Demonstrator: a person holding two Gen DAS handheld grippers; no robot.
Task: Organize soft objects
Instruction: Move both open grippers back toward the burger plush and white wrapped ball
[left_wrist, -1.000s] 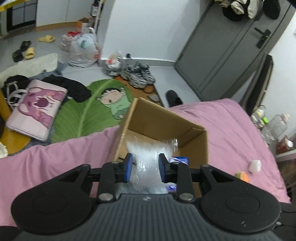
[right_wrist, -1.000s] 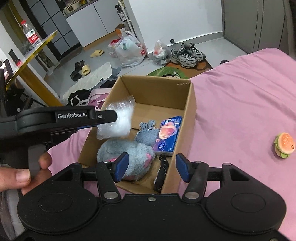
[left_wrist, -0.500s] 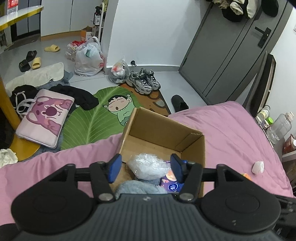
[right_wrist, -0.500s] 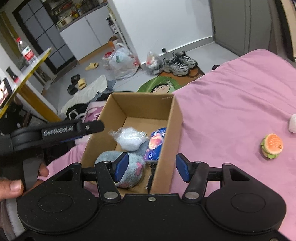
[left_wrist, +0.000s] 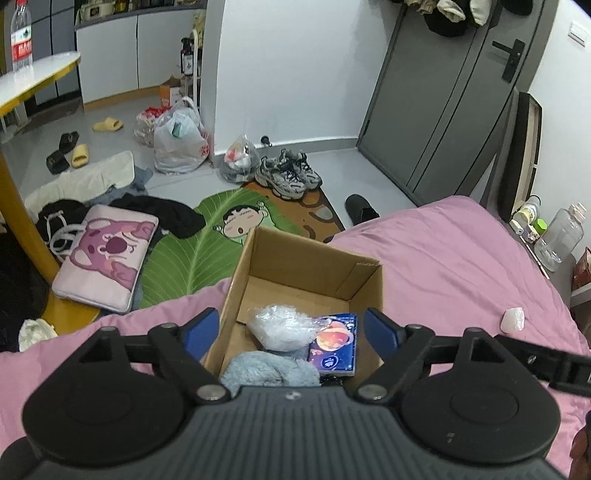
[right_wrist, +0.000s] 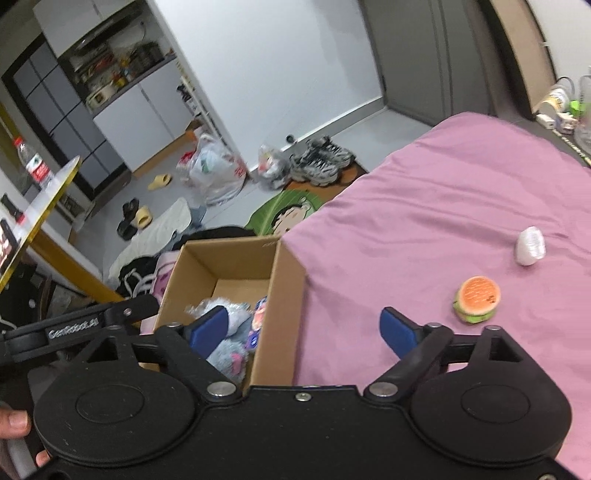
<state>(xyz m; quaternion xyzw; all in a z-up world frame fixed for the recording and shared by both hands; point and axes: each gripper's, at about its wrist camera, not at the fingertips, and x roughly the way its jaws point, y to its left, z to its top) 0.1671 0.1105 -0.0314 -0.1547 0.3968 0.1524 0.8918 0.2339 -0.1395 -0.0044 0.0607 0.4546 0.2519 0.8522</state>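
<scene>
So the open brown cardboard box (left_wrist: 306, 273) sits on the pink bedsheet (left_wrist: 443, 258) at the edge of the bed, low centre in the left wrist view and lower left of centre in the right wrist view. Inside it: a crinkly clear plastic bag of white fluff (left_wrist: 284, 326) in the middle, a fuzzy grey-blue plush toy (left_wrist: 269, 371) at the near end, and a flat blue packet with a planet print (left_wrist: 334, 349) leaning along the box's right-hand wall.

The left gripper (left_wrist: 291, 328) hangs over the near end of the box with its jaws spread wide and opening; the bag and packet show between the blue pads, but neither pad touches anything, so it's got hold of nothing.

The right gripper (right_wrist: 304, 326) is also wide and opening, empty too. It straddles the box's right wall: one pad is over the plush inside, the other is out over the sheet.

Still out on the bed, well apart from the box: a small squishy hamburger toy (right_wrist: 476, 299) at right of the right wrist frame, just beyond that gripper's right pad, and a small white lumpy soft thing (right_wrist: 530, 245) a bit further up and right of it.

A hand (right_wrist: 14, 424) shows at the lower left edge of the right wrist view.
</scene>
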